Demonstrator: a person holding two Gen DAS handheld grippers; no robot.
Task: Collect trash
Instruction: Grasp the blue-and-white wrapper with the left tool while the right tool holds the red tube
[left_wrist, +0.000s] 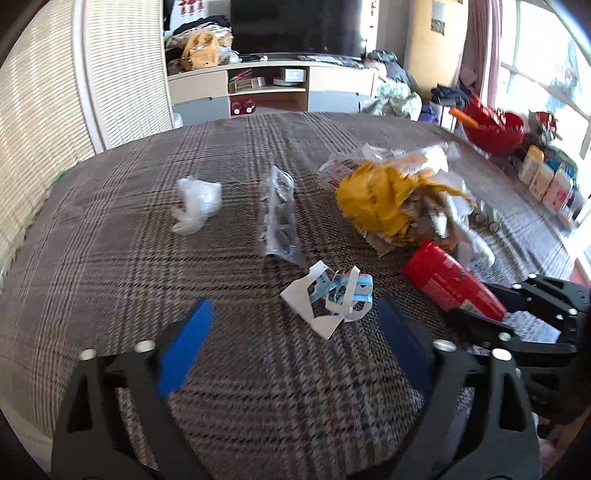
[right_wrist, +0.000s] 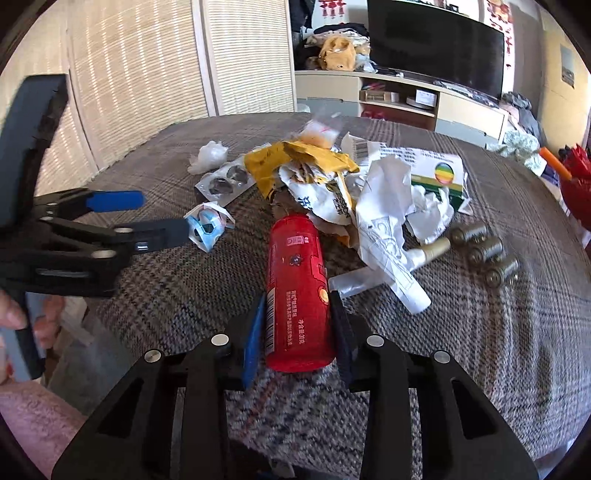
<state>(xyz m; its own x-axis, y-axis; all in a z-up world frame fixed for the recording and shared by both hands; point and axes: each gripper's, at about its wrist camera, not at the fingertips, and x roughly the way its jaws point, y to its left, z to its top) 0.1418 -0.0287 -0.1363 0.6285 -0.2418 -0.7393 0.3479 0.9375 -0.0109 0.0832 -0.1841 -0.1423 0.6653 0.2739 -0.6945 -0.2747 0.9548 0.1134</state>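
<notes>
- The right claw (right_wrist: 299, 328) is clamped on the red can (right_wrist: 297, 291): both pads sit flush against its sides near the bottom end. The can lies on its side on the plaid-covered surface (right_wrist: 480, 332), top pointing toward the trash pile.
- The left claw (left_wrist: 295, 325) is spread wide with nothing gripped. It sits low over the surface, right by the crumpled blue-and-white paper scrap (left_wrist: 328, 295). In the right wrist view one finger looks like it's touching the scrap's edge, though that shot is too blurry to be sure.
- The main pile sits past the can: a torn yellow wrapper (right_wrist: 295, 162), crumpled white paper (right_wrist: 391, 206) and a white-and-green box (right_wrist: 439, 177) at the far side.
- Three small metal cylinders (right_wrist: 484, 251) lie in a row to the right of the pile, just apart from it.
- A foil blister pack (left_wrist: 277, 210) and a wad of clear plastic (left_wrist: 197, 203) lie separately to the left of the heap.
- Fingers of the person's left hand (right_wrist: 14, 314) show at the edge, wrapped round the claw's handle.
</notes>
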